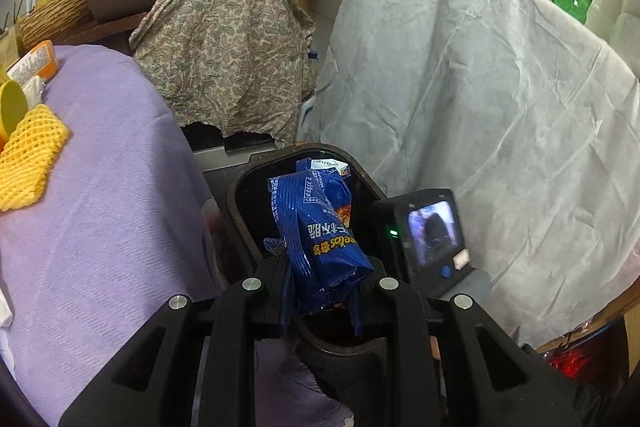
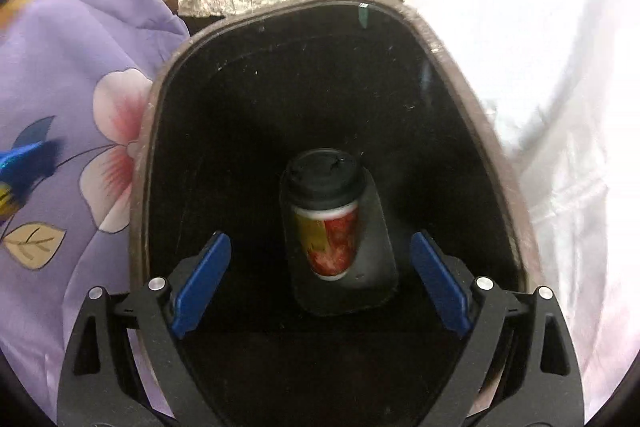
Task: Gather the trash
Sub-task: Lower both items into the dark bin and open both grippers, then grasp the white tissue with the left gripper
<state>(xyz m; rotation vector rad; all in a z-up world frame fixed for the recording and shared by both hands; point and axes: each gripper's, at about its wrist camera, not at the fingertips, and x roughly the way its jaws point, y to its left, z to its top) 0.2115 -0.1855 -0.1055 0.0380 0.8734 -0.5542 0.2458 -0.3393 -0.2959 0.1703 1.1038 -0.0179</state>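
Note:
My left gripper is shut on a crumpled blue snack bag and holds it above the open brown trash bin. My right gripper is open and empty, right over the same bin, its blue pads wide apart. Deep inside the bin lies a paper cup with a black lid and red and yellow print. The right gripper's camera body shows beside the bag in the left wrist view.
A purple flowered cloth covers a table on the left, bearing yellow foam netting and an orange packet. A white cloth covers furniture on the right. A paisley cloth hangs behind the bin.

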